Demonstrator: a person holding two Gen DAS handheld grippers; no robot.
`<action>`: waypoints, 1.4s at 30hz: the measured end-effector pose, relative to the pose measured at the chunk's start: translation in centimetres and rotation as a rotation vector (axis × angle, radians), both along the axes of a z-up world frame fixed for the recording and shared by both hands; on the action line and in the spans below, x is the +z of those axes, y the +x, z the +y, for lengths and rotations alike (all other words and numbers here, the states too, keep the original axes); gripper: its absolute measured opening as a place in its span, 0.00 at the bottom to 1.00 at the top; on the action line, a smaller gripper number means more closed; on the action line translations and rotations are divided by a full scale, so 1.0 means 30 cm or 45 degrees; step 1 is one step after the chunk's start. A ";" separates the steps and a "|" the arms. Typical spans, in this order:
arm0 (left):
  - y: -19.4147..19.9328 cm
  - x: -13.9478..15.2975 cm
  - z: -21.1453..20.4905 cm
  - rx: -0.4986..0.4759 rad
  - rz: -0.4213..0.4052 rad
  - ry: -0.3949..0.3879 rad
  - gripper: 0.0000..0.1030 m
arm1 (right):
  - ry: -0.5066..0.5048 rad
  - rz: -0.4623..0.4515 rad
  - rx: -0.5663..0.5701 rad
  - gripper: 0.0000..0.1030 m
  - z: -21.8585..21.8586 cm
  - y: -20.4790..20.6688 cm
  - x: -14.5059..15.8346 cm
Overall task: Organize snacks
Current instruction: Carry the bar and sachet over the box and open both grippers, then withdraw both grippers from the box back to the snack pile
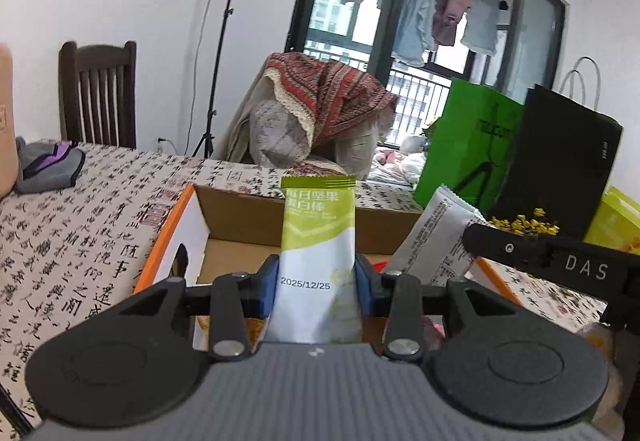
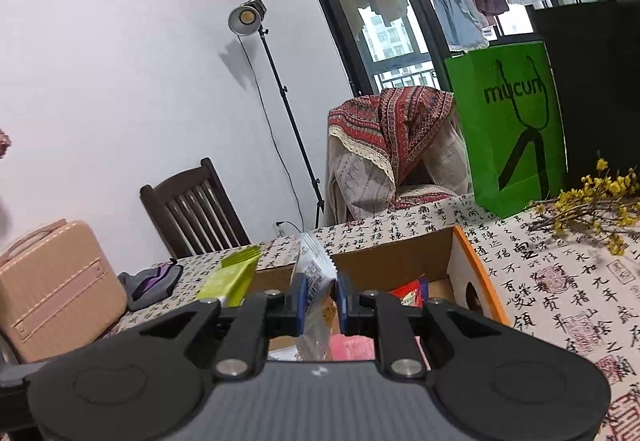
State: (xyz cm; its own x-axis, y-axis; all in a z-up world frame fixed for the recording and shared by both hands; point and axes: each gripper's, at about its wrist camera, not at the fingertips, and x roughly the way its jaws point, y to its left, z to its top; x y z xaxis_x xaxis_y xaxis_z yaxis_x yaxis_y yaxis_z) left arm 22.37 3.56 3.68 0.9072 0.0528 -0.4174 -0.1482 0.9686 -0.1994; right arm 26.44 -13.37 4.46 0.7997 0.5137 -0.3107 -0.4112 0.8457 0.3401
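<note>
- Our left gripper (image 1: 316, 281) is clamped on a green and white protein bar (image 1: 318, 241), which stands upright between the blue pads, its printed date facing us.
- Our right gripper (image 2: 320, 299) is pressed tight on a thin white snack packet (image 2: 316, 273), held edge-on and leaning slightly left.
- Both snacks hang above an open cardboard box (image 1: 240, 217) with an orange rim, resting on a table under a calligraphy-print tablecloth (image 1: 80, 241).
- In the right wrist view we see a red packet (image 2: 410, 293) already lying inside the box, and something pink below the gripper that is too blurred to name.
- We judge the task to be partway through: at least one snack sits in the box, while the two in our grippers are not yet put down. How many more wait elsewhere, we cannot tell.
- Around the box: a green paper bag (image 2: 512, 121) and a black paper bag (image 1: 560, 161) stand at the far right, with a sprig of yellow flowers (image 2: 600, 197) lying beside them.
- To the left lie a grey and purple pouch (image 1: 48, 165) and a pink suitcase (image 2: 56, 285); a dark wooden chair (image 1: 98, 93) stands behind the table.
- A studio lamp (image 2: 248, 17) on a stand is farther back.
- Nothing blocks the box opening, though the two grippers are close together and could bump one another.
</note>
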 end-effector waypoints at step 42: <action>-0.075 -0.030 0.036 0.171 -0.180 0.023 1.00 | 0.091 -0.049 -0.040 1.00 -0.059 0.006 -0.094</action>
State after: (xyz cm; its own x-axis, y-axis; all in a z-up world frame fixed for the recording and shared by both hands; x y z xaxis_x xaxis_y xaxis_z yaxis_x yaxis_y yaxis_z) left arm 20.11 4.65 2.78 0.9410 0.1839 -0.2842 -0.2484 0.9455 -0.2104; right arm 26.64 -15.14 1.63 0.8265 0.5079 -0.2428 -0.3987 0.8326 0.3844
